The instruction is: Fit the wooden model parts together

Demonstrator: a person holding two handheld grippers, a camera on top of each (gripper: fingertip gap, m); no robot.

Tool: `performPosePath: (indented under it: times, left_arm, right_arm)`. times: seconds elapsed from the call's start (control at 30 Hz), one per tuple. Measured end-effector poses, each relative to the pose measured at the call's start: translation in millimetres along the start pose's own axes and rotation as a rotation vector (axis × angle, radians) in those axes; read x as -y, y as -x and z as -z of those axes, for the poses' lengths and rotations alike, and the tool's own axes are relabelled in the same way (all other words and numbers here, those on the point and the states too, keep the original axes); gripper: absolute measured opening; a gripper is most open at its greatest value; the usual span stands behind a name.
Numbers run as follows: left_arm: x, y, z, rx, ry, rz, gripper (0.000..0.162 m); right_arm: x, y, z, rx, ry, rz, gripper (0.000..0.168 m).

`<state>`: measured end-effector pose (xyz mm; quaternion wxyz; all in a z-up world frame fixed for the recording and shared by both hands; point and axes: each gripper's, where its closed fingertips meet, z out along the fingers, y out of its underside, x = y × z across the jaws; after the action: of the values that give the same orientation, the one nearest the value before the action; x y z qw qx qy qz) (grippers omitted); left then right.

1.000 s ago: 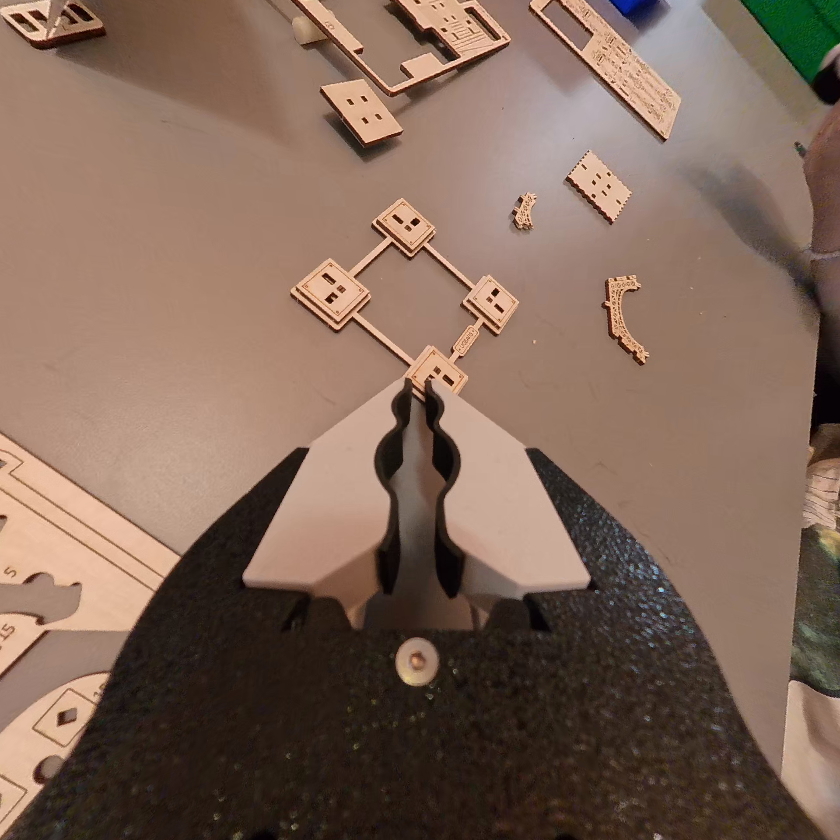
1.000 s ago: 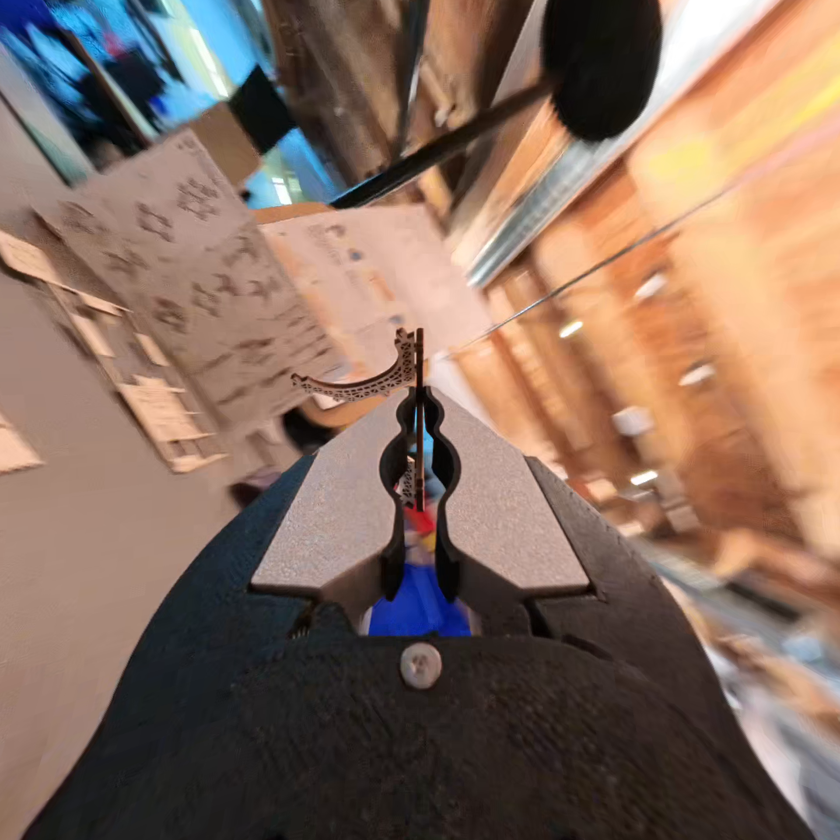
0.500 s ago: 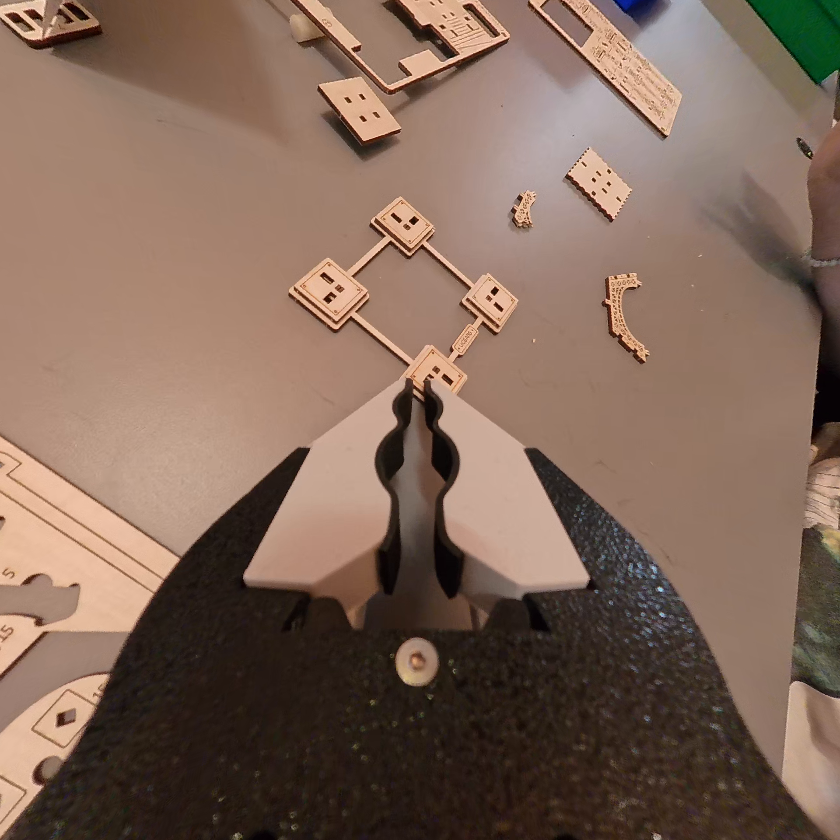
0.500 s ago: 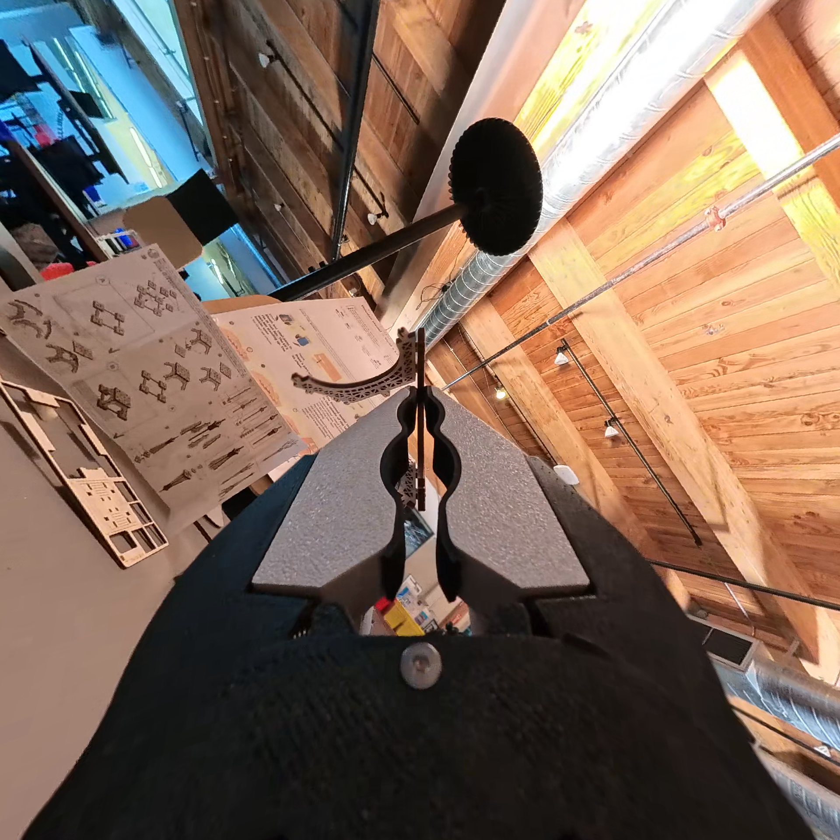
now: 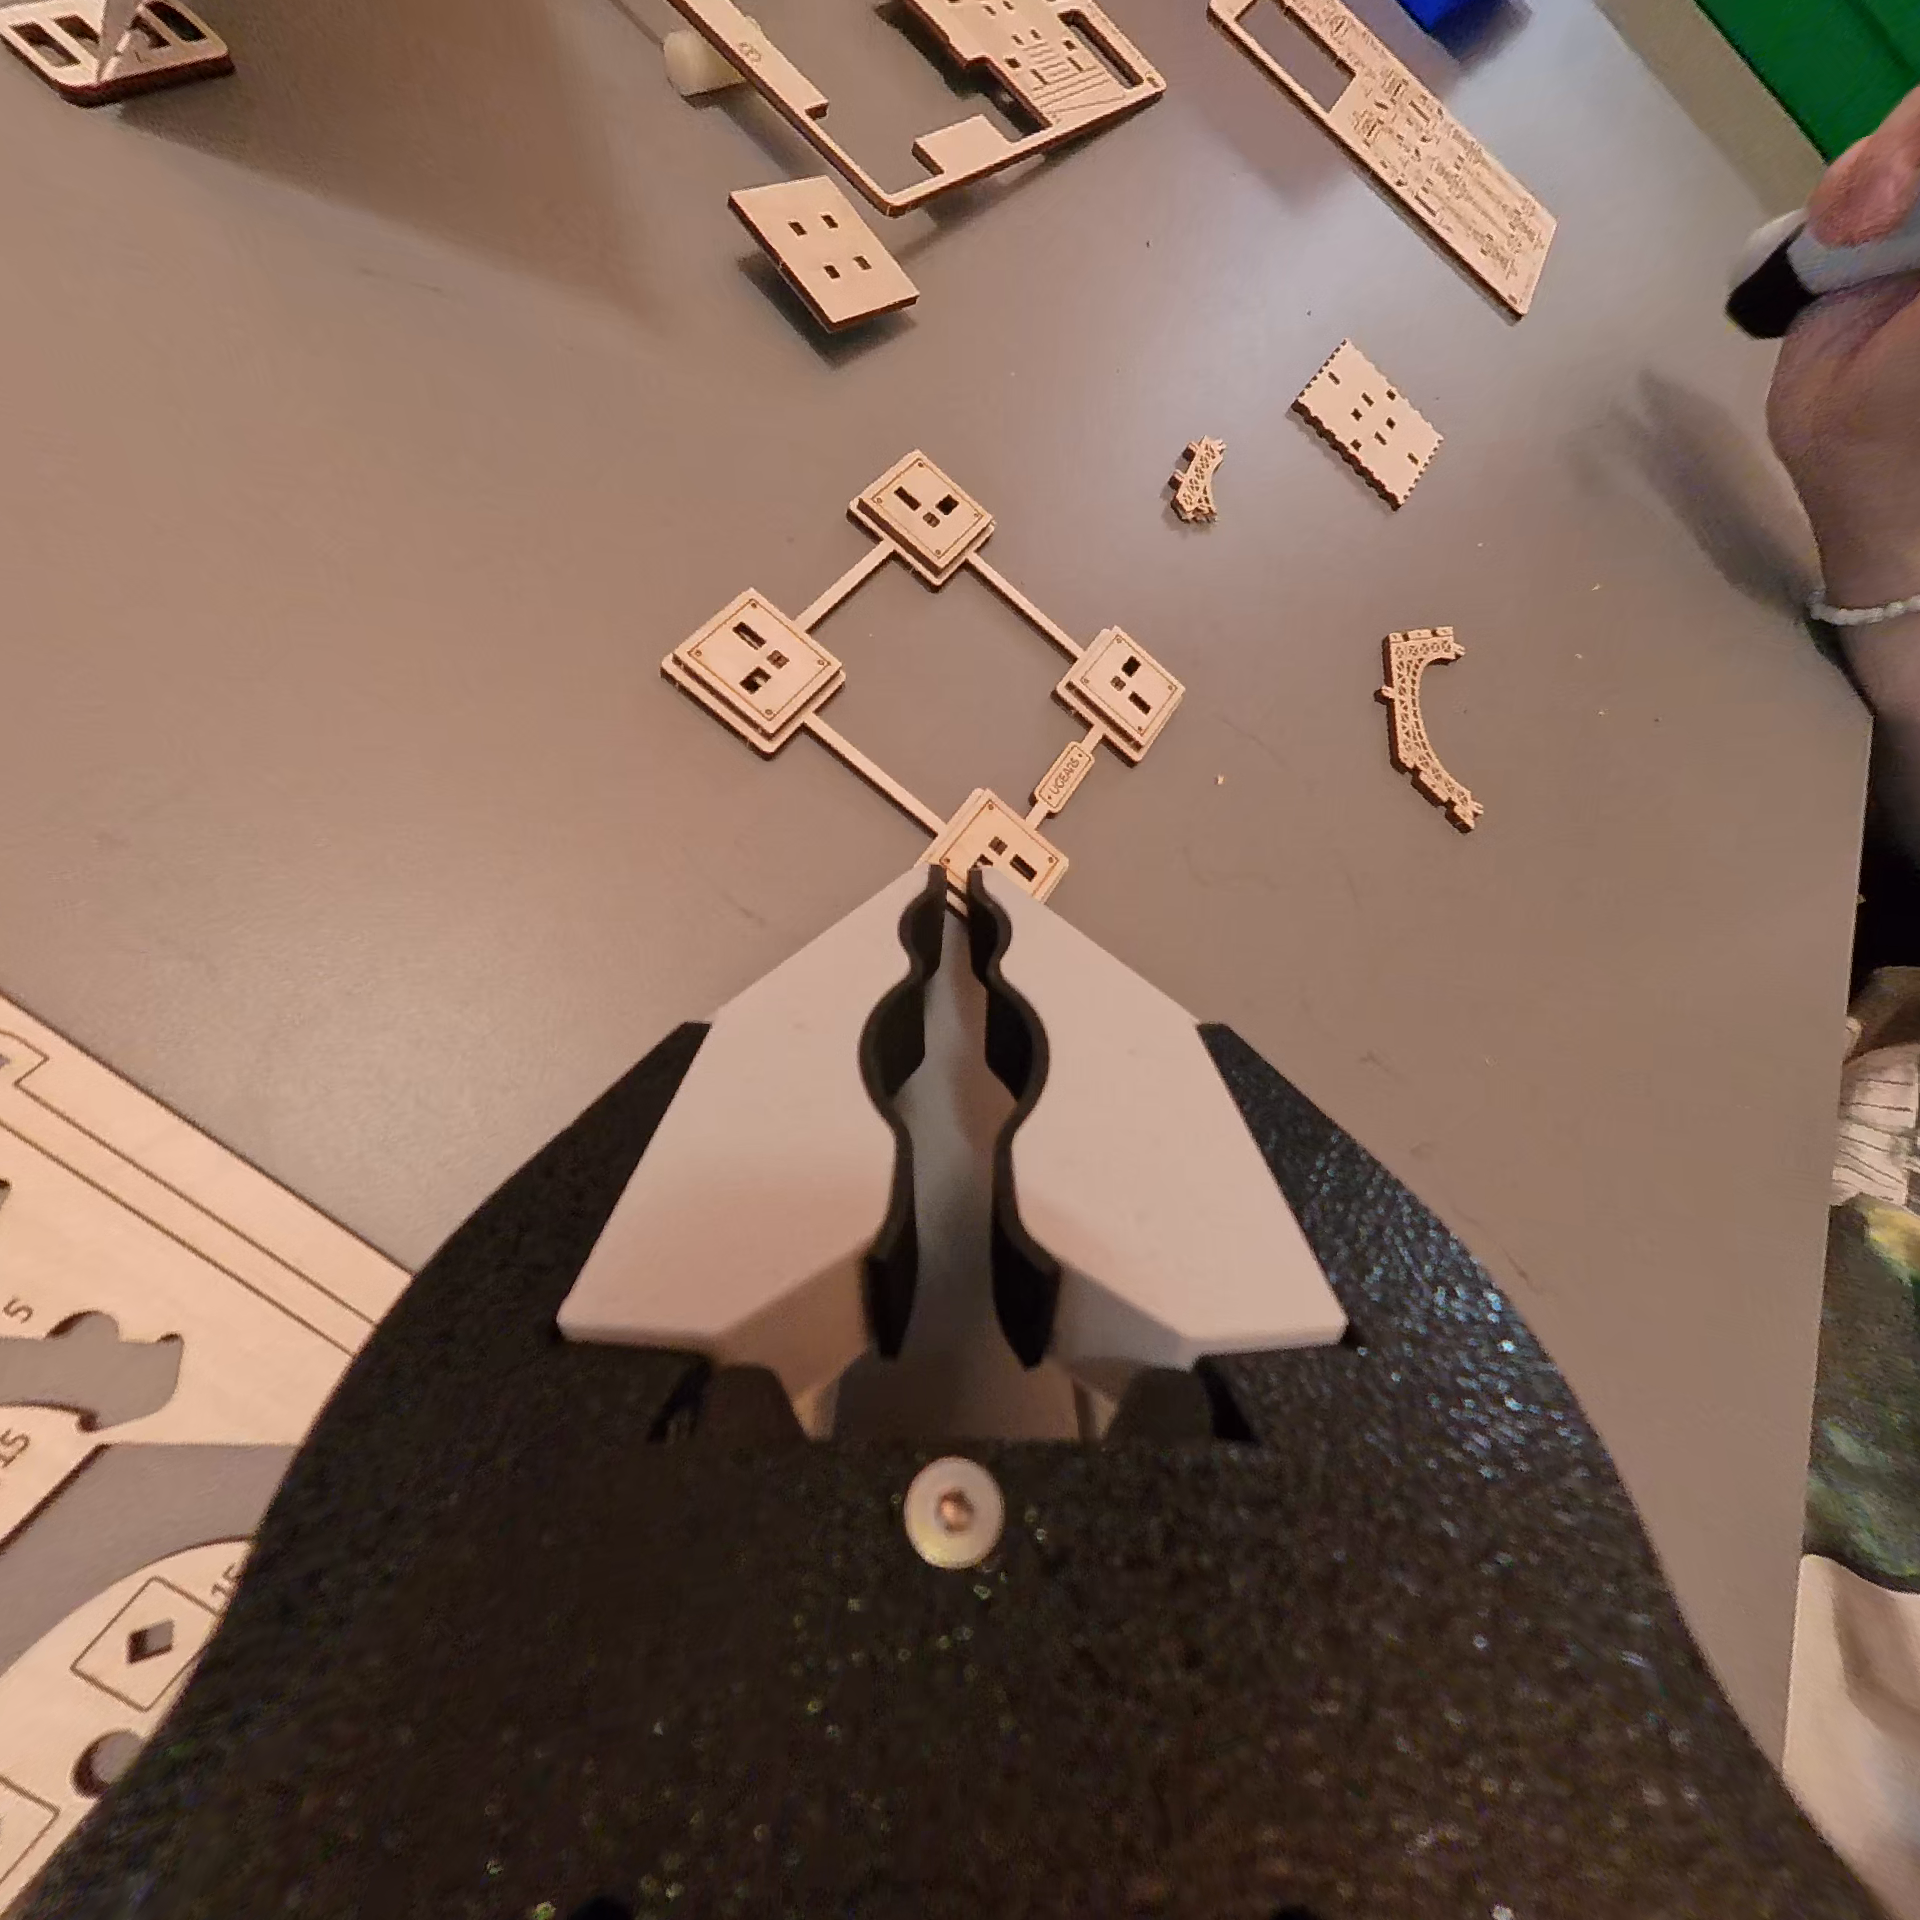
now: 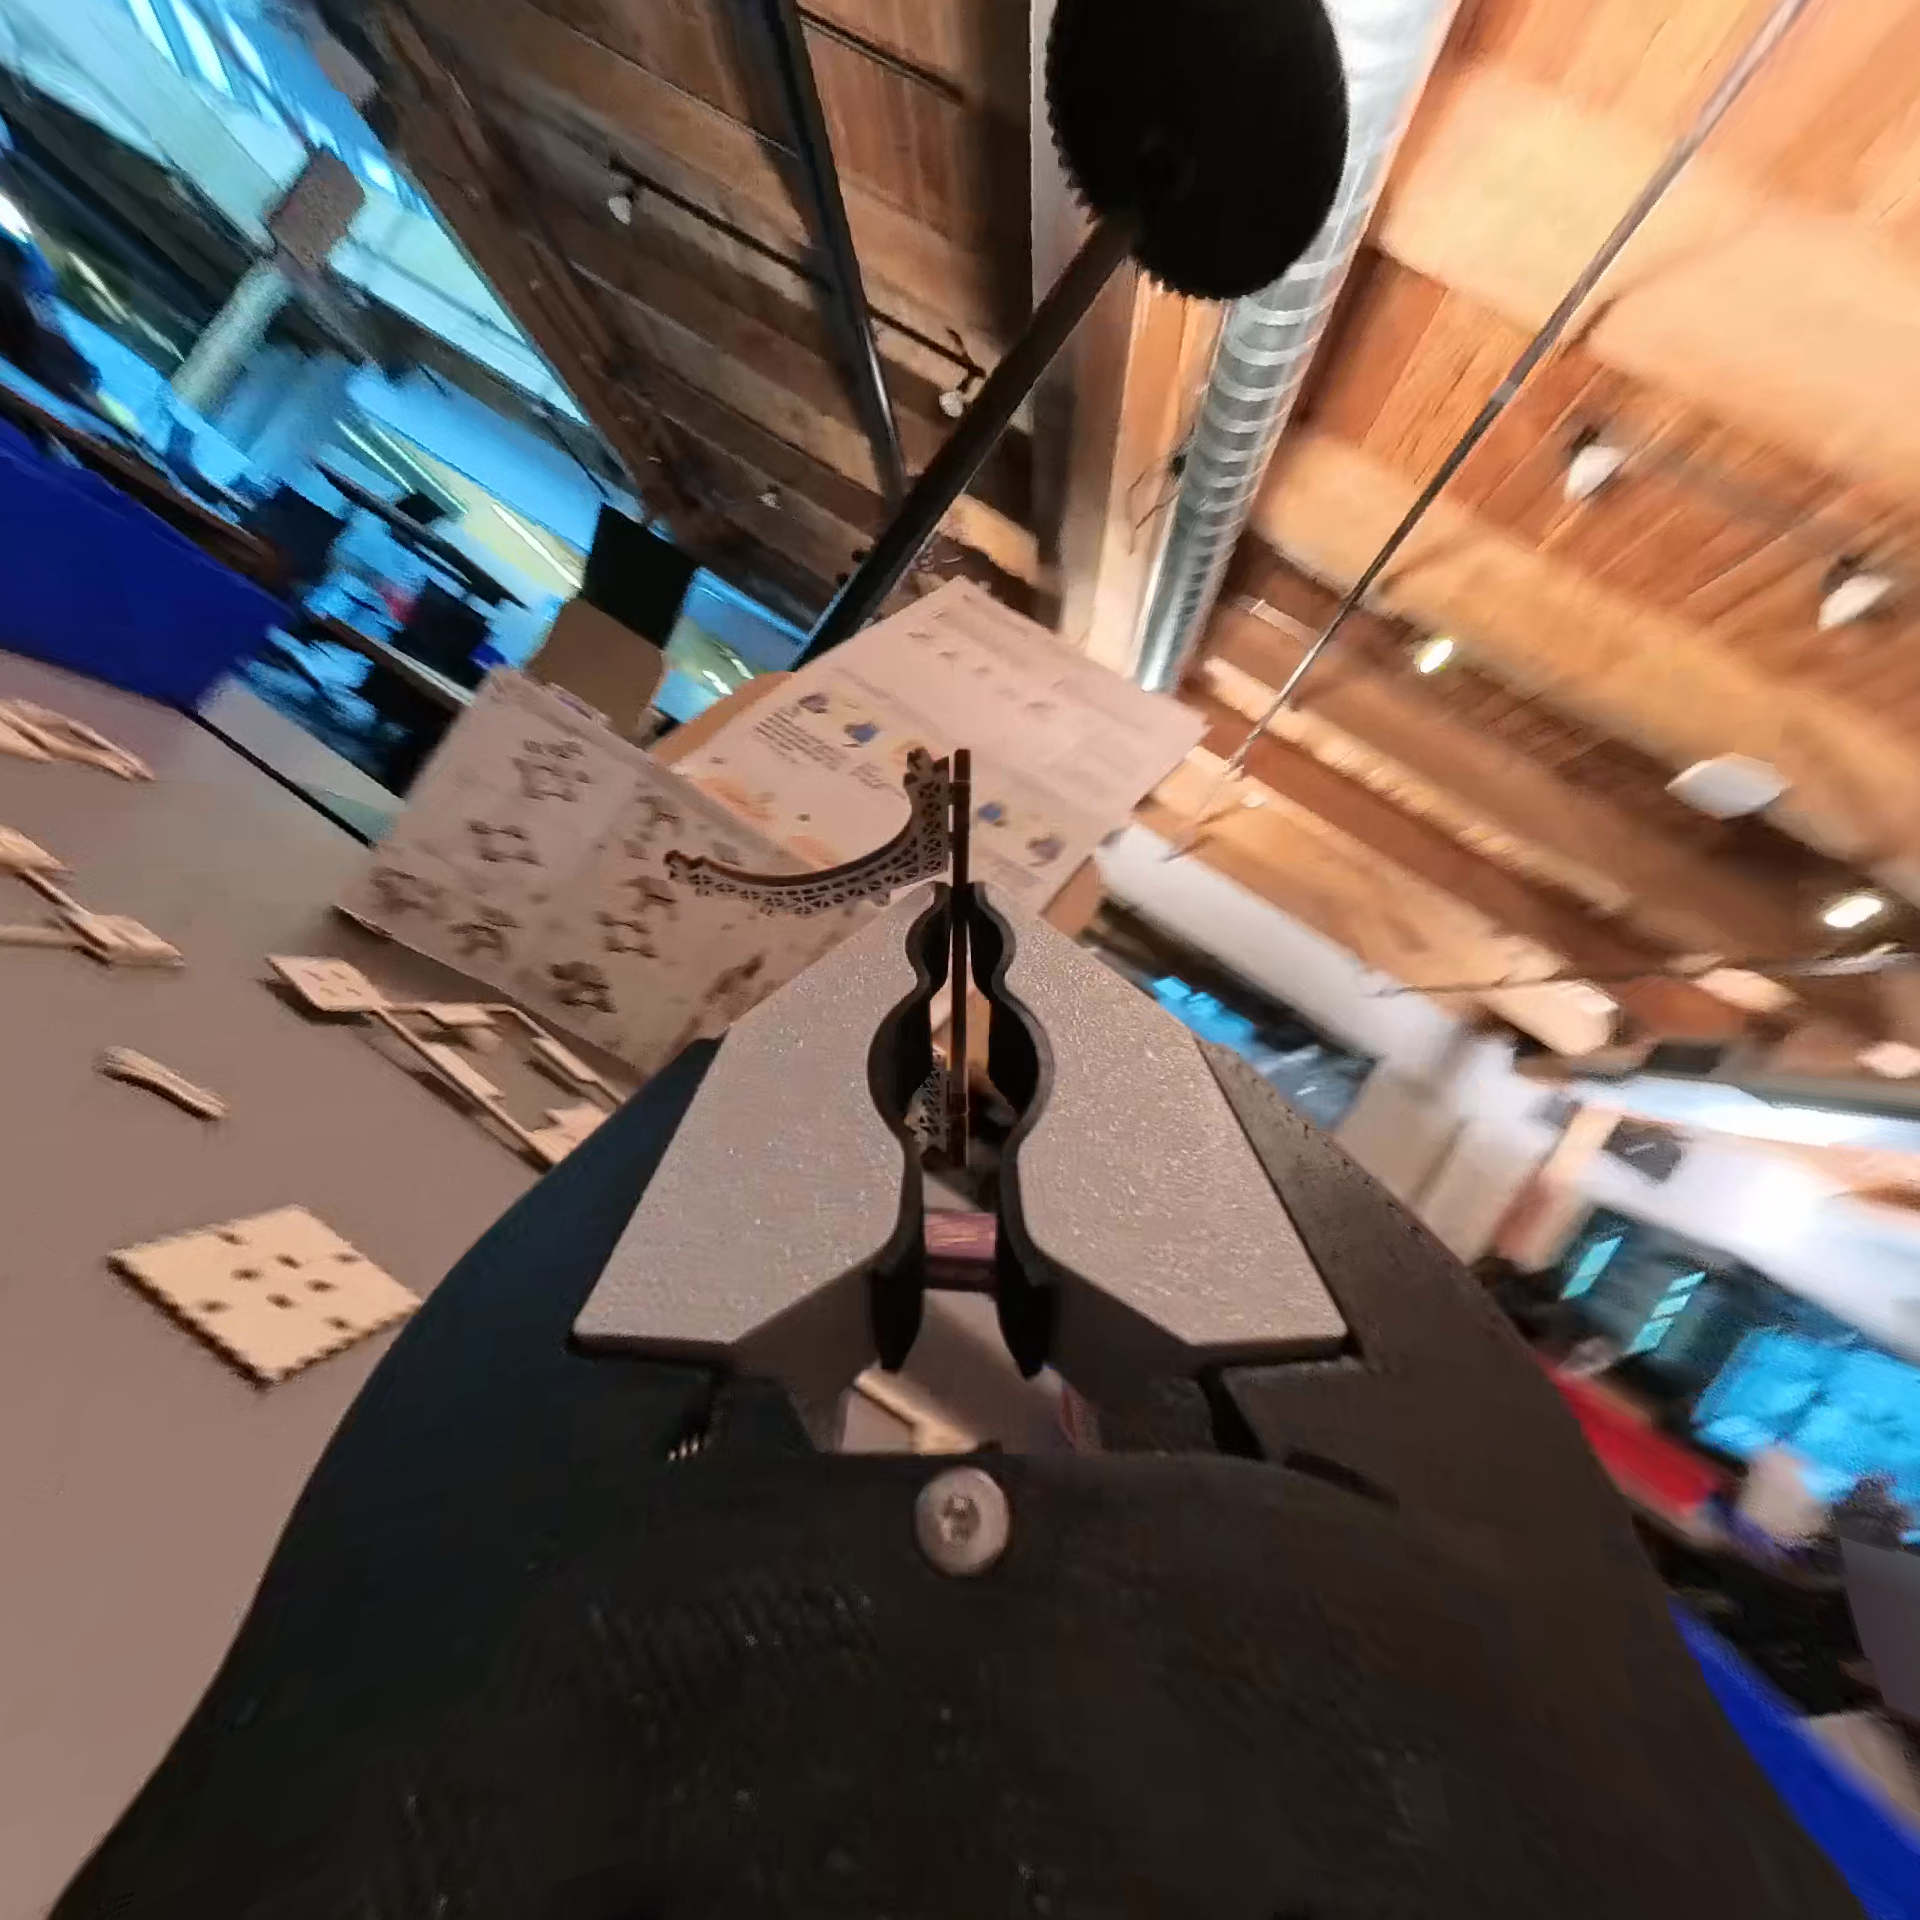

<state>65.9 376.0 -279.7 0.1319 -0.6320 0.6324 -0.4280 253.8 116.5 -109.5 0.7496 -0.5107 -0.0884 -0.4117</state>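
Observation:
A square wooden base frame [image 5: 750, 670] with a slotted pad at each corner lies flat on the grey table [image 5: 364, 623]. My left gripper [image 5: 956, 894] is shut with its tips on the frame's near corner pad [image 5: 1003, 847]. A curved lattice arch [image 5: 1423, 727] lies to the right of the frame. My right gripper [image 6: 961, 904] is shut on another curved lattice arch [image 6: 831, 883] and holds it in the air, with the arch sticking out to the left of the tips. The right wrist view is blurred.
Loose parts lie beyond the frame: a small curved piece [image 5: 1200, 478], a toothed plate [image 5: 1366, 421], a four-hole square plate [image 5: 821, 249] and cut-out sheets [image 5: 1392, 135]. Another sheet [image 5: 125, 1299] lies near left. A person's hand [image 5: 1849, 416] is at the right table edge. Instruction pages [image 6: 561, 894] stand at the back.
The right gripper has tilted down from the ceiling toward the table, still holding the arch. A hand has come into the left wrist view's right edge. The left gripper has stayed put.

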Motion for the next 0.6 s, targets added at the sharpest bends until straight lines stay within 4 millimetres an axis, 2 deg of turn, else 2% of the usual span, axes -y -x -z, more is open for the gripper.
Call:
performPosePath:
  times: [0.13, 0.37, 0.6]
  left_arm:
    - [-0.1, 0.0, 0.0, 0.001, 0.0, -0.001, 0.001]
    - [-0.1, 0.0, 0.1, 0.0, 0.0, 0.0, 0.001]
    - [-0.1, 0.0, 0.0, 0.001, 0.0, -0.001, 0.001]
  right_arm:
    - [-12.9, -4.4, -1.1, 0.05, 0.017, -0.317, 0.0]
    - [-45.4, -12.2, -0.6, 0.071, 0.111, -0.634, 0.0]
    - [-60.5, -25.9, 2.6, 0.008, 0.142, -0.778, 0.0]
